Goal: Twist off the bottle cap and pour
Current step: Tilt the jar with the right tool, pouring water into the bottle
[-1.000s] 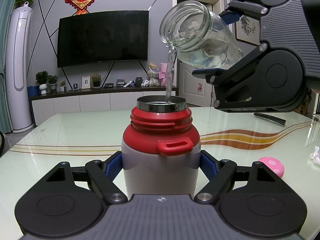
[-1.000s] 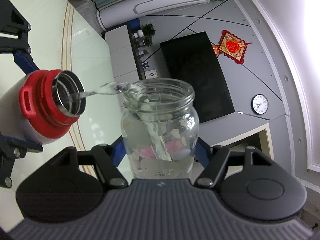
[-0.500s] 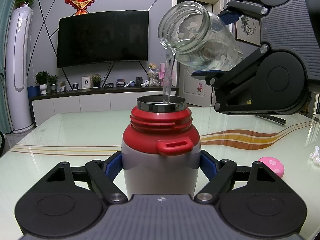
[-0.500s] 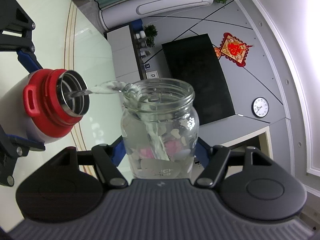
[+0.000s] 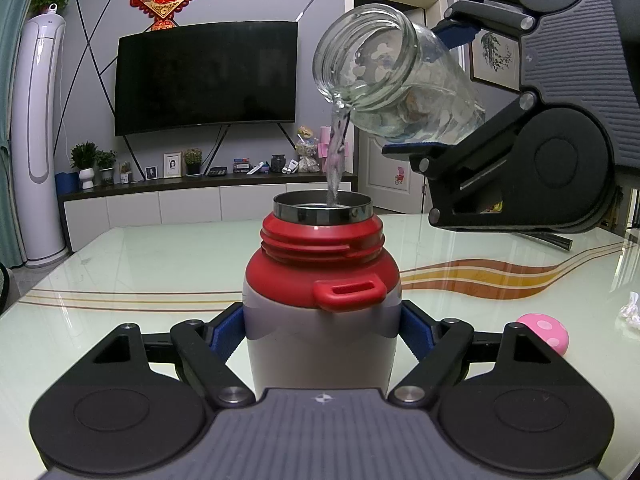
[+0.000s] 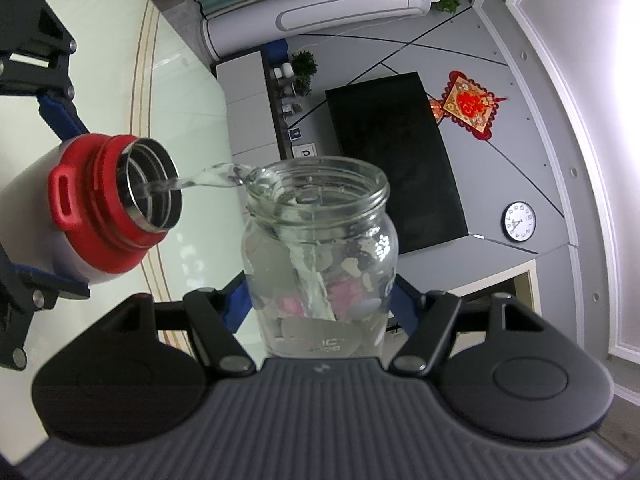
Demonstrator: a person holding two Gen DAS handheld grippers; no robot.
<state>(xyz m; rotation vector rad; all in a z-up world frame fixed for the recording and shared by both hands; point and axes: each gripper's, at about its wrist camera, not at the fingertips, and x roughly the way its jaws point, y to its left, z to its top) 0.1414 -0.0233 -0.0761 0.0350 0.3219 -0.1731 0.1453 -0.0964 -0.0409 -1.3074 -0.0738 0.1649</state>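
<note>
Right wrist view: water [image 6: 208, 178] is poured from a glass jar [image 6: 320, 256], its mirrored lettering possibly unreadable, clamped by the right hand-held gripper [image 6: 320, 300], into a red-topped flask [image 5: 322, 300] gripped by the left hand-held gripper [image 5: 322, 332].

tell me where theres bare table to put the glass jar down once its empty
Bare glass table lies left of the red flask, toward the TV cabinet. Right of the flask, the front is crowded by a pink mushroom toy and a white wrapper, with a dark remote behind.
</note>
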